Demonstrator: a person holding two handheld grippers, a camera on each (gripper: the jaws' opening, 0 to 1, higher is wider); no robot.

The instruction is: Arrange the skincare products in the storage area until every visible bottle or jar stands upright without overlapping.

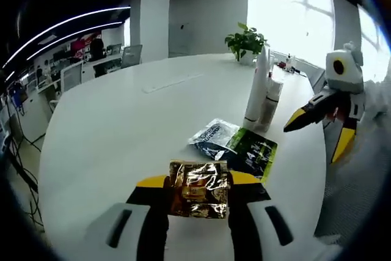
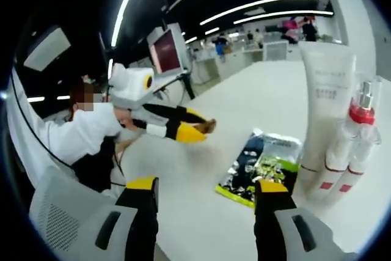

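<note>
Pinching a gold foil sachet (image 1: pixel 198 189) between the jaws of the left hand-held gripper (image 1: pixel 198 181), holding it just above the white desk (image 1: pixel 110 126). Hovering with the right hand-held gripper (image 2: pixel 208 197) spread wide and gripping nothing, near the green and black sachets (image 2: pixel 259 166) lying flat and overlapping. Just beyond those, standing upright and close together: a tall white tube (image 2: pixel 327 99) and slim white spray bottles (image 2: pixel 354 145) with red collars. Further off, a potted plant (image 1: pixel 245 42) at the desk's far edge. Judging the step as carrying the gold sachet toward the group. Next, likely needing a bare spot beside the bottles, setting down without nudging the upright tube.
</note>
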